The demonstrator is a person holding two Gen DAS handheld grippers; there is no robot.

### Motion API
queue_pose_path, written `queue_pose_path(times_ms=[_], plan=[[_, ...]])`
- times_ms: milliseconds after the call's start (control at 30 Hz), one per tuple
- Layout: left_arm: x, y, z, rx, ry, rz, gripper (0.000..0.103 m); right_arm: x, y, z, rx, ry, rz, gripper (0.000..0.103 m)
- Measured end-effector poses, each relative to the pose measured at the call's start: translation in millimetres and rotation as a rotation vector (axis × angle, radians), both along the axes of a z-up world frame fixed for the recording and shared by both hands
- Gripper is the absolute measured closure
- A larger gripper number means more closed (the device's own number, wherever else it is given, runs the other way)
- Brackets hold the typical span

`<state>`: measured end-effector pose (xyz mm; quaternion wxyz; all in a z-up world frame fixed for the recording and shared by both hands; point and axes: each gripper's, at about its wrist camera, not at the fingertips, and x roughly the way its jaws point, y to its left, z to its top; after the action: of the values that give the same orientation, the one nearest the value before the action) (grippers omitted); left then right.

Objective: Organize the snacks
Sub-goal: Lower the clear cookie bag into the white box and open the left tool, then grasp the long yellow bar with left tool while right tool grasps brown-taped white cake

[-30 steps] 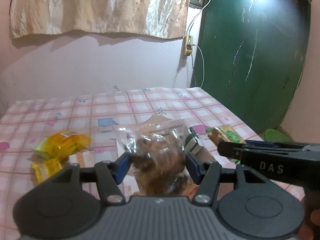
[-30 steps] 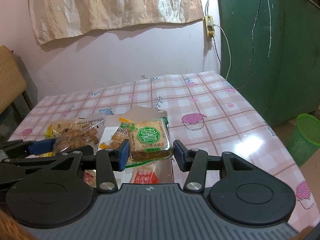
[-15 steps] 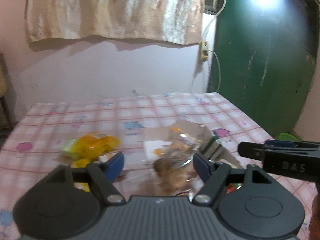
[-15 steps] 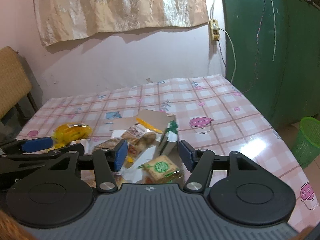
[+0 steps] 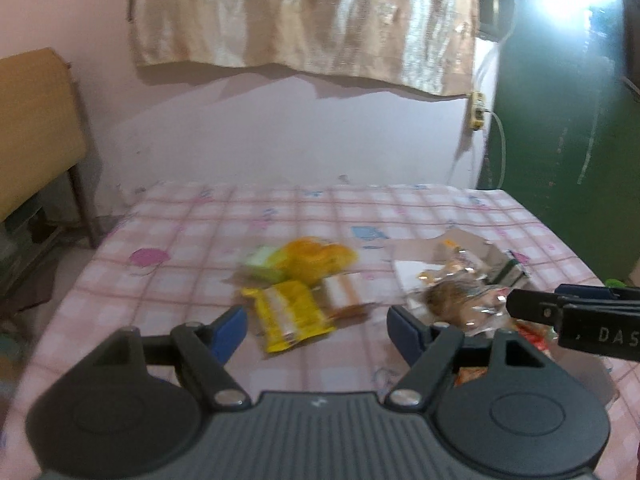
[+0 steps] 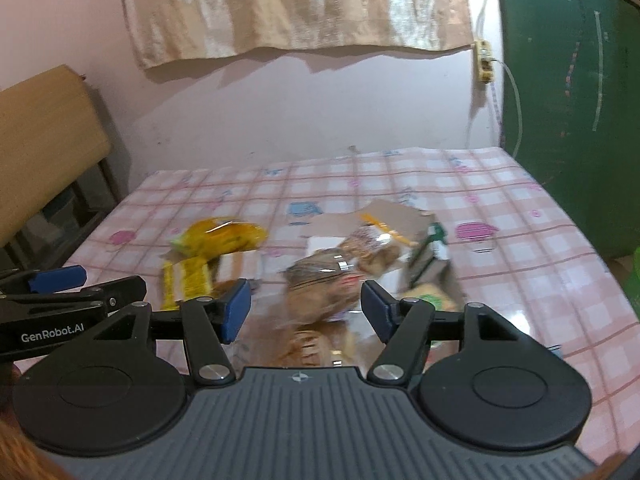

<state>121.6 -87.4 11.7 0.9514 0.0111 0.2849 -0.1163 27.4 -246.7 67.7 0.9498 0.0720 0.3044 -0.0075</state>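
Snacks [image 5: 294,316] heaped on checked tablecloth [image 5: 192,248], w/ cardboard [image 6: 384,216] alongside.

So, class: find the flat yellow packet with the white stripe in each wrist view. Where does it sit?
Left wrist view: the flat yellow packet lies low and centre, between the open blue fingertips.
Right wrist view: left of centre, above the left fingertip.
Shared landmark: the round yellow snack bag just behind it.

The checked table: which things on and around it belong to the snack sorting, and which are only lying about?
Belong to the job:
- clear bag of brown snacks
- yellow flat packet
- orange-yellow puffy bag
- green-labelled biscuit pack
- torn cardboard box

Only lying about:
- beige curtain
- wooden chair
- green door
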Motion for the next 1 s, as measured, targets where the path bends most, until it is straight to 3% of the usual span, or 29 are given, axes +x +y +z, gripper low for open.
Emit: queue_pose_path(times_ms=[333, 1000], plan=[[18, 35, -18, -0.008, 0.046, 0.089, 0.026, 16, 32, -10, -0.004, 0.024, 0.076, 0.023], [133, -18, -79, 0.004, 0.188, 0.146, 0.021, 61, 20, -34, -0.015, 0.059, 0.076, 0.017]])
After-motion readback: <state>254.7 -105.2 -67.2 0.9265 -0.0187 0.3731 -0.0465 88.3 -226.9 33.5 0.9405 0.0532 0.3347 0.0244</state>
